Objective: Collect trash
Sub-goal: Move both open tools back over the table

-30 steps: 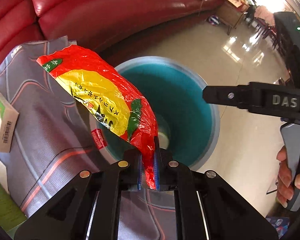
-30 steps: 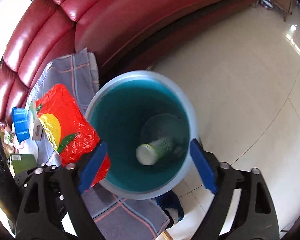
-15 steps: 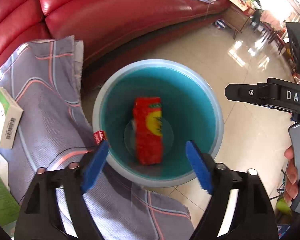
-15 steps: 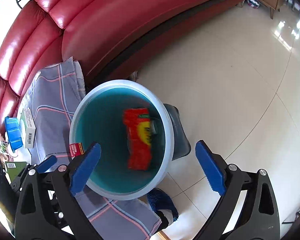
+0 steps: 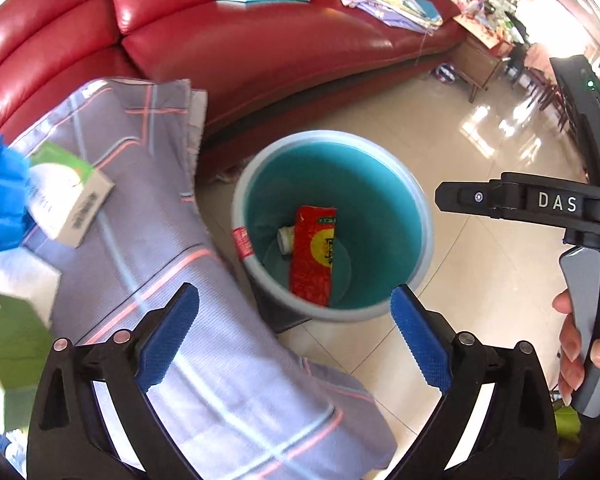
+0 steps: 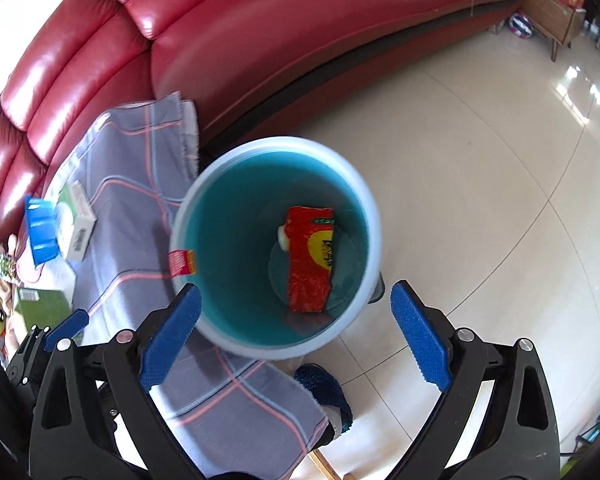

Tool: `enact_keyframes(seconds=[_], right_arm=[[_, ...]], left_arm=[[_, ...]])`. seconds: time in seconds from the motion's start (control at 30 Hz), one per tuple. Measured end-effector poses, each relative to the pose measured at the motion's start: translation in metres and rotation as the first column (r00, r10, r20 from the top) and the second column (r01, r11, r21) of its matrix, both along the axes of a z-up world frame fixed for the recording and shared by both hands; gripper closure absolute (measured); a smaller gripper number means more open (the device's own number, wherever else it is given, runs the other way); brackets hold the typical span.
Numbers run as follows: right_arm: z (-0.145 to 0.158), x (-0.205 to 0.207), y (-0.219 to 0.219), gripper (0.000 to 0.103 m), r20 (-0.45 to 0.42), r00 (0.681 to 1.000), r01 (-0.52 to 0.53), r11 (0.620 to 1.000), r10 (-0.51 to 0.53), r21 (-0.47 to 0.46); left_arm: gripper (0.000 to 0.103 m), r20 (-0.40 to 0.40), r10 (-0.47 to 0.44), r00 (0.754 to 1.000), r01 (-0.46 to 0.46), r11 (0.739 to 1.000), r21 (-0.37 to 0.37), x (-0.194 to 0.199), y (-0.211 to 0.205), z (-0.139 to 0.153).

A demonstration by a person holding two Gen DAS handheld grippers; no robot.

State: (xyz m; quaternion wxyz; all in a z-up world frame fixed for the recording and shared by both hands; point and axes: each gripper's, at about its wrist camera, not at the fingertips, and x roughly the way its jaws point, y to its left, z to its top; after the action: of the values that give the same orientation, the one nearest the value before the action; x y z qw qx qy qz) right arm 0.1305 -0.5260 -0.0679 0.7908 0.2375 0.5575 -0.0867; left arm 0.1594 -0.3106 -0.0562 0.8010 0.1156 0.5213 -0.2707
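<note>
Left wrist: hand on right tongs, unseen elsewhere

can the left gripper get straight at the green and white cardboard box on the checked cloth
Probably yes: the green and white cardboard box lies uncovered on the checked cloth, and the left gripper, jaws opening and empty, has nothing between them.

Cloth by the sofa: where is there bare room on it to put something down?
The cloth is bare between the box and the bin, and down toward the left gripper. Its left edge is crowded: the box, a blue container and white paper lie close together. The tiles right of the bin are free too.
</note>
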Motion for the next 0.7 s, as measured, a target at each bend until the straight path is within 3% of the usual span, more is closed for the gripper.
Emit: enact_keyframes(seconds=[0.33, 0.7], right_arm=[[0.035, 0.0, 0.082, 0.012, 0.021, 0.989, -0.142, 0.988, 0.143, -0.052], [0.064, 0.024, 0.199, 0.012, 0.052, 0.937, -0.341, 0.937, 0.345, -0.074]], left_arm=[[0.005, 0.076, 0.081, 0.994, -0.079, 0.996, -0.032, -0.032, 0.087, 0.044], [0.004, 0.111, 0.224, 0.968, -0.221, 0.975, -0.039, -0.047, 0.211, 0.065]])
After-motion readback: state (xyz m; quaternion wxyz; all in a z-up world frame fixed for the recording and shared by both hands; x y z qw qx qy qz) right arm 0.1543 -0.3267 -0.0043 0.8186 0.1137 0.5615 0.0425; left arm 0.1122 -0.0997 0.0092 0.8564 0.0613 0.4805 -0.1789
